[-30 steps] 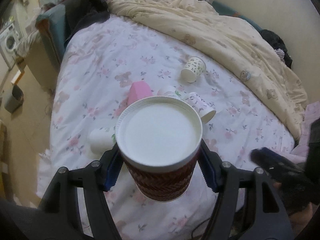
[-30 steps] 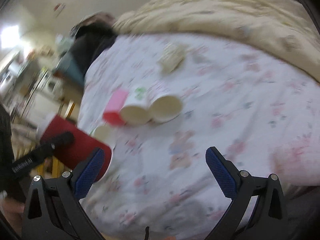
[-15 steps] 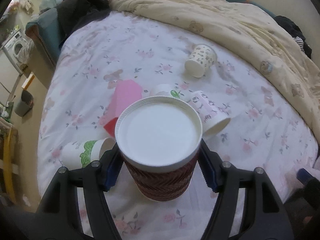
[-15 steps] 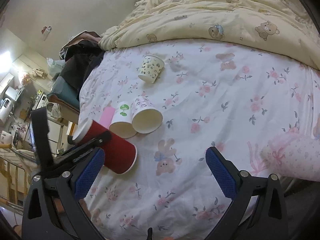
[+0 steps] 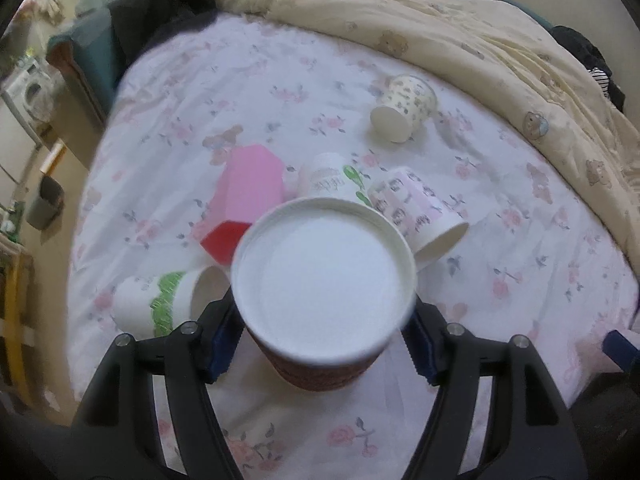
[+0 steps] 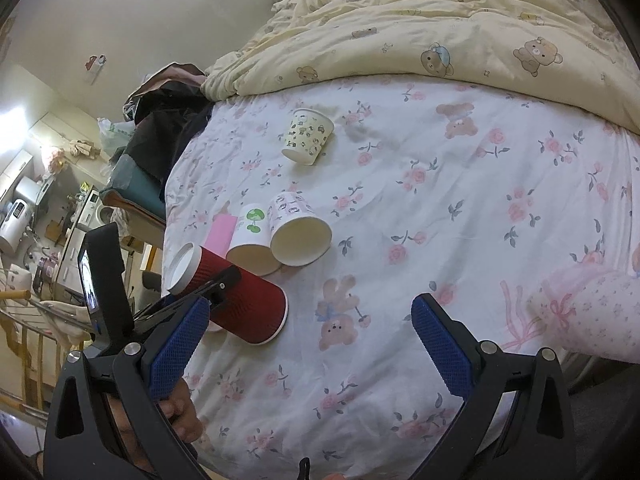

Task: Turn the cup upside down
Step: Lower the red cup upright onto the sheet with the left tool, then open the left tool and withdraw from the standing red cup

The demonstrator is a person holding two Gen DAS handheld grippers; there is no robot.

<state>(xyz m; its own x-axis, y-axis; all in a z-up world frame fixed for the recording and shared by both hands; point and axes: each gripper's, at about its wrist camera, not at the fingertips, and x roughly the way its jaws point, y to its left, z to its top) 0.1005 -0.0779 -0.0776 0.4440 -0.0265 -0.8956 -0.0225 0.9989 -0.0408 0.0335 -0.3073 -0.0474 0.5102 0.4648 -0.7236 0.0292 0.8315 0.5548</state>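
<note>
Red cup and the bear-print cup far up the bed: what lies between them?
In the right wrist view, two paper cups on their sides, the leaf cup and the patterned cup, lie between the red cup and the bear-print cup.

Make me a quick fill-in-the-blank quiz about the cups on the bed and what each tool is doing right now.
1. The left tool is shut on the ____ ribbed cup.
2. The right tool holds ____.
3. The cups lie on a floral bedsheet beside a yellow ____ printed with bears.
4. The hexagonal cup by the red one is ____.

Missing words: red; nothing; blanket; pink
</note>
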